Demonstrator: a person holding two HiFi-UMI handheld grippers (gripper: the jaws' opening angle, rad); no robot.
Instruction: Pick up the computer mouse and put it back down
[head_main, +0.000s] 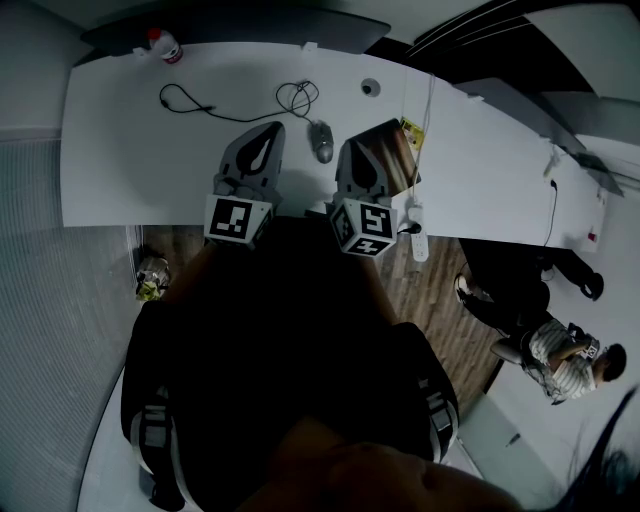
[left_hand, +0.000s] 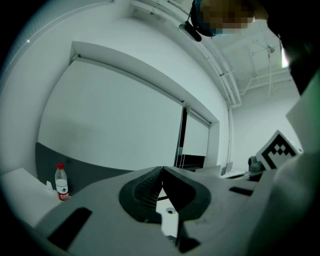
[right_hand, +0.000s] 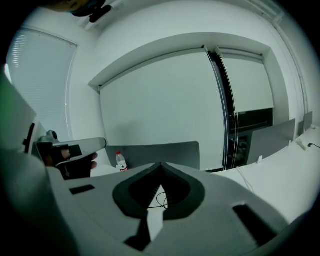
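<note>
– Mouse (head_main: 322, 140), location?
– On the white desk (head_main: 120, 150), about midway along it and midway between its near and far edges. Grey, lying flat. Its cord runs to a loose coil (head_main: 298, 95) just behind it, toward the far edge.
– Left gripper (left_hand: 162, 169), condition?
– Jaws closed, tips meeting, nothing between them. The left gripper hovers over the near half of the desk, just left of the mouse and apart from it.
– Right gripper (right_hand: 160, 164)?
– Same entry: jaws pressed together, empty. Over the near half of the desk, just right of the mouse, not touching it. The mouse sits between the two tips and slightly beyond them.
– Other items on the desk?
– Bottle (head_main: 165, 45), clear with a red cap, upright at the far left corner. Black cable (head_main: 190, 100) on the left half, toward the far edge. Round cable hole (head_main: 370, 87) near the far edge, right of the coil. Brown flat item (head_main: 395, 150) beside the right gripper; its kind cannot be told.
– Off the desk?
– Power strip (head_main: 418, 235), white, at the near edge by the right gripper. Person (head_main: 560, 355) in a striped top, over the wood floor (head_main: 440, 300), well apart to the right.
</note>
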